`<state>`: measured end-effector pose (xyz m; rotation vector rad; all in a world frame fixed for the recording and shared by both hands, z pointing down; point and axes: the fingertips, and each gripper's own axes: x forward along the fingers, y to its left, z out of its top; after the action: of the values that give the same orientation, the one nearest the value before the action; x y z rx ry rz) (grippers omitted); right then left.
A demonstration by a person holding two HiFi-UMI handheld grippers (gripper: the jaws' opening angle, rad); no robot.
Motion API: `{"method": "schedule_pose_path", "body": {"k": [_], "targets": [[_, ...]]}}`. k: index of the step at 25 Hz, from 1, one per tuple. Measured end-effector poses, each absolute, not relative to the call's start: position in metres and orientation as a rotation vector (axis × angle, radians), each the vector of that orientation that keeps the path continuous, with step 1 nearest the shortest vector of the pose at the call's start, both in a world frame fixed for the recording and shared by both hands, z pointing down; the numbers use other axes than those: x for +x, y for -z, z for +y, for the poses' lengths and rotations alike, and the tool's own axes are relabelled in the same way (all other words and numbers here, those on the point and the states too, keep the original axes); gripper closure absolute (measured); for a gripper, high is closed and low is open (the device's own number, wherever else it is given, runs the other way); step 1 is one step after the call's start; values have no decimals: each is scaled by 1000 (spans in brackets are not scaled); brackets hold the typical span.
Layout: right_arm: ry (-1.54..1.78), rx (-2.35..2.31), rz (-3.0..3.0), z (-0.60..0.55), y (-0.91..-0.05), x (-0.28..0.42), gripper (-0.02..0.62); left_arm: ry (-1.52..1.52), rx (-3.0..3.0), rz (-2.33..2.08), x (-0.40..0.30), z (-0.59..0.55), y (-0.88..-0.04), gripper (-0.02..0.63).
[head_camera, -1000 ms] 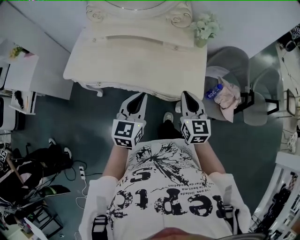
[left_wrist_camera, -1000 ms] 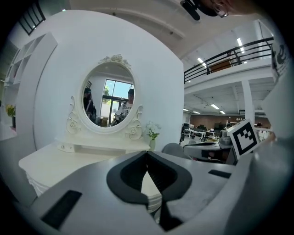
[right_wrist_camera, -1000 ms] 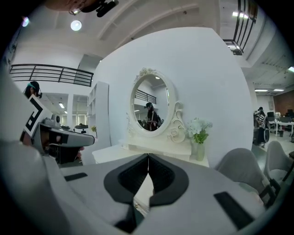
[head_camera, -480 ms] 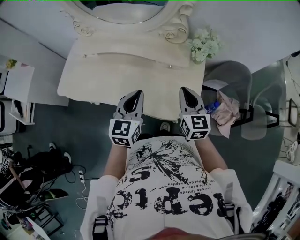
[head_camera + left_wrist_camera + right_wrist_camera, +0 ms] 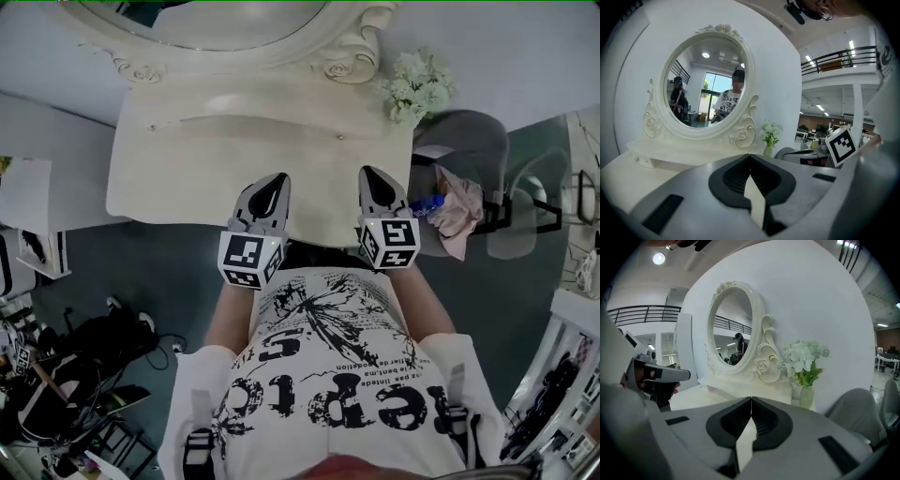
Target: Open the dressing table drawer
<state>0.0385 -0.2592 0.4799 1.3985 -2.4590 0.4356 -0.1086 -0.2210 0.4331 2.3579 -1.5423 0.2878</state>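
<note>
The cream dressing table (image 5: 187,178) with its oval mirror (image 5: 225,23) fills the top of the head view. A low raised tier at its back carries two small knobs (image 5: 339,138). The table's front face lies under the top's edge and is hidden. My left gripper (image 5: 272,190) and right gripper (image 5: 372,183) reach side by side over the table's front edge, both shut with nothing between the jaws. In the left gripper view the left gripper (image 5: 750,155) points at the mirror (image 5: 708,89). In the right gripper view the right gripper (image 5: 751,399) points toward the mirror's right side (image 5: 733,333).
A vase of white flowers (image 5: 415,86) stands on the table's back right corner. A grey chair (image 5: 469,155) with a pink cloth (image 5: 459,216) and a bottle (image 5: 427,203) sits right of the table. Cables and bags (image 5: 84,347) litter the floor at left.
Both grippers have moved forward together, from over the floor in front of the table to above its front edge. The table now lies closer beneath me.
</note>
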Motion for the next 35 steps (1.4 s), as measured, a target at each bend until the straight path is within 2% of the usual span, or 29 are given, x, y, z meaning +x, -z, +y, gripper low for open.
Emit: {"method": "schedule_pose_path", "body": {"k": [17, 18, 20, 35], "targets": [[-597, 1421, -2161, -310, -600, 8, 573, -399, 2380, -1309, -149, -283, -499, 588], [-621, 1416, -2144, -313, -608, 8, 555, -403, 2378, -1302, -149, -284, -502, 588], [-671, 1408, -2124, -321, -621, 7, 461, -412, 2375, -1287, -148, -285, -509, 588], [-788, 1517, -2024, -360, -641, 8, 470, -473, 2354, -1225, -151, -277, -530, 586]]}}
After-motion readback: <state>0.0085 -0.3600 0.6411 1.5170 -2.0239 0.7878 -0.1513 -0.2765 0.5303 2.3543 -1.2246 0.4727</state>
